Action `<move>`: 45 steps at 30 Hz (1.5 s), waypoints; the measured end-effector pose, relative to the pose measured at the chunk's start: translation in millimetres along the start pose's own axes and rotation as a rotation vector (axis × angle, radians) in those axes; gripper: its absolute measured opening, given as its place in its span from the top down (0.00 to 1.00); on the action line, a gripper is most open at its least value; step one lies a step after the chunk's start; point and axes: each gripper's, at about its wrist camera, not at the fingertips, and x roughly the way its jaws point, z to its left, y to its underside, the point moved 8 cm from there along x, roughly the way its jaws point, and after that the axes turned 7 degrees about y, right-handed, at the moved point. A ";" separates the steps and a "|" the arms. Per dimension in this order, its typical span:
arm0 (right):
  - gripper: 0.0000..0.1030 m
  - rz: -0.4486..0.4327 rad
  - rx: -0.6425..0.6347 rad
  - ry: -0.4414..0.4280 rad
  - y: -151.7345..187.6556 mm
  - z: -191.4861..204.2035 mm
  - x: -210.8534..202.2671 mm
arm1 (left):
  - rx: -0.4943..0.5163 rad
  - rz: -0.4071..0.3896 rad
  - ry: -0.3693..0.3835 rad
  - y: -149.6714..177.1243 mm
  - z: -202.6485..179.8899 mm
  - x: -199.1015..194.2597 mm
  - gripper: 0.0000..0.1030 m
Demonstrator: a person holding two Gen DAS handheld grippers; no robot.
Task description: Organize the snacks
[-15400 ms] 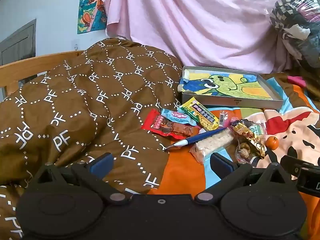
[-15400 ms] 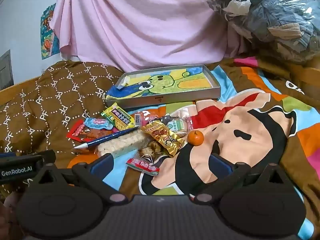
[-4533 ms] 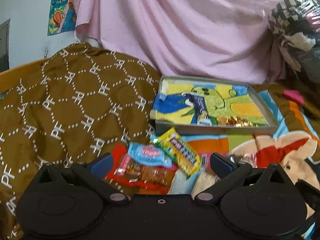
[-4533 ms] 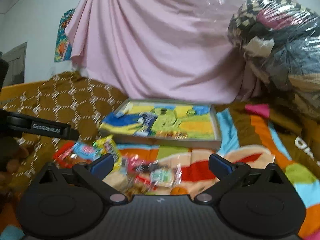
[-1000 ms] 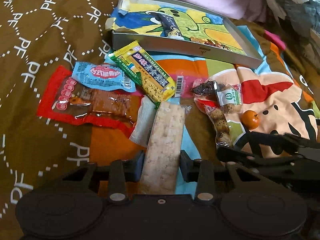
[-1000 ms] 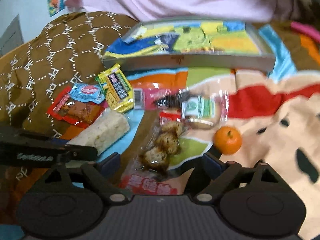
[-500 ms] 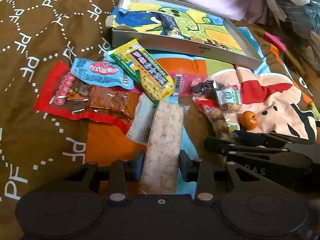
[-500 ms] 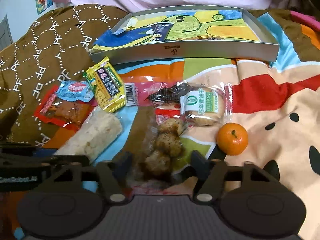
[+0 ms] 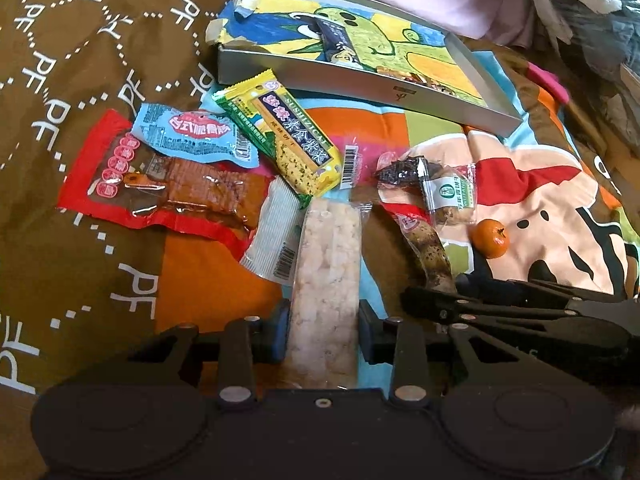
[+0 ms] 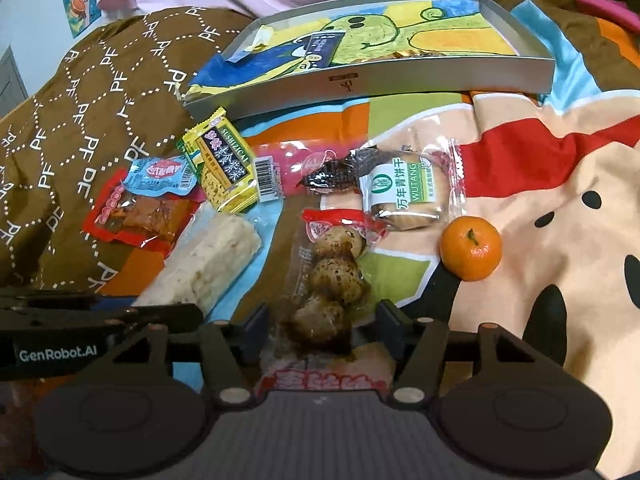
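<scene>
Bed, cartoon quilt [image 9: 532, 200] | left gripper [image 9: 323, 330] clamps rice-puff bar [image 9: 326, 280], bottom centre | right gripper [image 10: 320, 330], wide a second ago, now pinches braised-egg pack [image 10: 328, 276] — both ready to lift | grey tray [image 10: 400, 76] waits, upper frame.

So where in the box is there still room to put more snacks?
The gray box is bare at its right end, past the gold wrapper, and along its left edge beside the dark blue packet. The blanket in front, from the yellow packet to the orange, is crowded.
</scene>
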 end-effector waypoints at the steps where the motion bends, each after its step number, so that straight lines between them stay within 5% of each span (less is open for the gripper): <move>1: 0.44 -0.003 -0.004 0.005 0.7 0.6 -0.8 | -0.005 0.000 0.000 -0.3 0.0 0.5 0.65; 11: 0.55 -0.020 -0.106 0.053 5.2 8.7 -15.9 | -0.051 0.011 0.013 -2.3 -11.9 3.3 0.66; 22: 0.55 -0.102 -0.474 0.233 24.6 32.5 -35.4 | -0.087 -0.026 0.028 -8.0 -21.7 -3.3 0.66; 27: 0.55 -0.138 -0.538 0.258 25.5 38.6 -39.2 | -0.103 -0.080 0.030 -17.0 -24.1 -12.0 0.66; 36: 0.55 -0.122 -0.538 0.120 29.4 50.7 -53.3 | -0.105 -0.200 -0.013 -43.0 -24.3 -37.5 0.66; 45: 0.54 -0.271 -0.536 0.134 -5.4 41.7 -85.9 | -0.105 -0.270 -0.069 -63.5 -25.4 -60.8 0.66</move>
